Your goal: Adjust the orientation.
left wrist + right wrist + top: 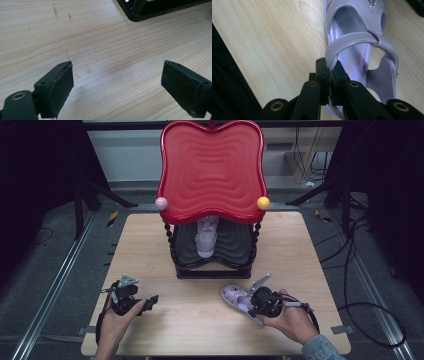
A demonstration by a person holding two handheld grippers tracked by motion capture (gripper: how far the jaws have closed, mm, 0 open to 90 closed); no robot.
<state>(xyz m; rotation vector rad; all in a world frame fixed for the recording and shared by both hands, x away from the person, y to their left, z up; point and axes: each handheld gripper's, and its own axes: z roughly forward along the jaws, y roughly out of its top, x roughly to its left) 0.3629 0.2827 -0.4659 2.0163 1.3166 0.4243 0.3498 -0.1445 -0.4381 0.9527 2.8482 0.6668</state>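
A lilac sandal (235, 297) lies on the wooden table (200, 320) in front of the rack, at the right. My right gripper (331, 72) is shut on that sandal's side edge near the strap (352, 40); in the high view the right gripper (250, 304) sits over the sandal's heel end. A second lilac shoe (206, 237) stands on the dark lower shelf (235, 245) of the rack, under its red wavy top tray (212, 165). My left gripper (117, 85) is open over bare wood, with nothing between its pads; it rests at the front left (147, 302).
The rack's black base corner (140, 15) lies ahead and to the right of the left gripper. A pink ball (161, 203) and a yellow ball (263, 203) sit at the red tray's front corners. Cables (360, 305) trail over the floor on the right.
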